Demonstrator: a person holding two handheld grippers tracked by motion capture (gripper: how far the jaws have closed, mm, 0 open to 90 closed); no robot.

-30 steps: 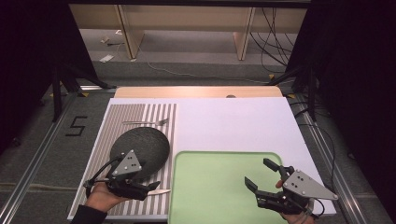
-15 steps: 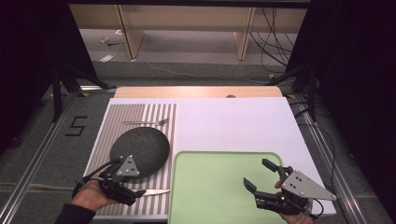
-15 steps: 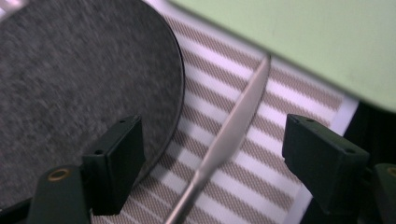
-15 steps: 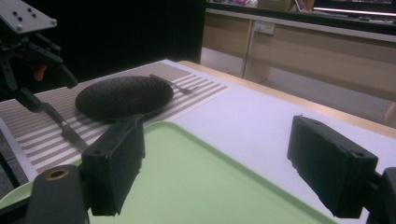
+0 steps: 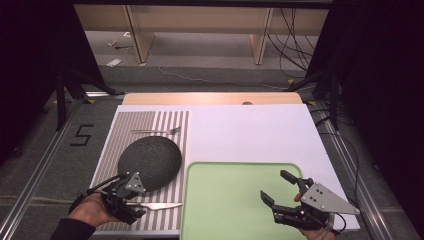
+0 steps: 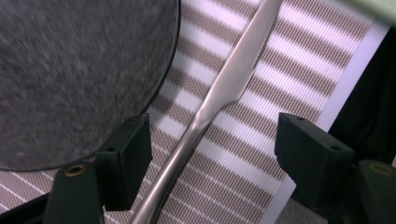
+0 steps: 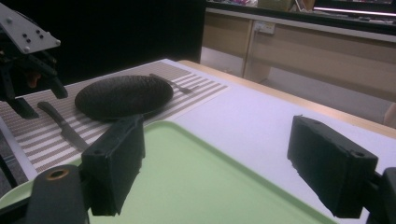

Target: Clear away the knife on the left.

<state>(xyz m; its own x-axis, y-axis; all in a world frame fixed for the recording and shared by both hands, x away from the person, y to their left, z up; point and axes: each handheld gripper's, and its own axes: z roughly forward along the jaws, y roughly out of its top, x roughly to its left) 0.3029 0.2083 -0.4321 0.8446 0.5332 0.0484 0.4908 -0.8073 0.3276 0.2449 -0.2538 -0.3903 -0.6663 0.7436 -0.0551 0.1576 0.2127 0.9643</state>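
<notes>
A silver knife (image 5: 159, 205) lies on the striped placemat (image 5: 155, 119), just in front of a dark round plate (image 5: 150, 161). My left gripper (image 5: 131, 202) is open and low over the knife's handle. In the left gripper view the knife (image 6: 224, 88) runs between the two spread jaws without touching either, and the plate (image 6: 70, 70) lies to the left. A fork (image 5: 156, 131) rests behind the plate. My right gripper (image 5: 274, 185) is open and holds nothing above the green tray (image 5: 225, 185). Its own view looks across the tray (image 7: 210, 182) towards the plate (image 7: 123, 95).
The white table top (image 5: 255, 132) stretches behind the tray, with a wooden strip (image 5: 210, 98) along its far edge. The mat's near edge lies close to the table's front edge. Wooden furniture legs and cables stand on the floor beyond. The left gripper (image 7: 23, 60) appears in the right gripper view.
My left gripper has drawn back towards the near edge and now straddles the knife's handle. The knife, plate and fork have not moved. The right gripper has barely shifted.
</notes>
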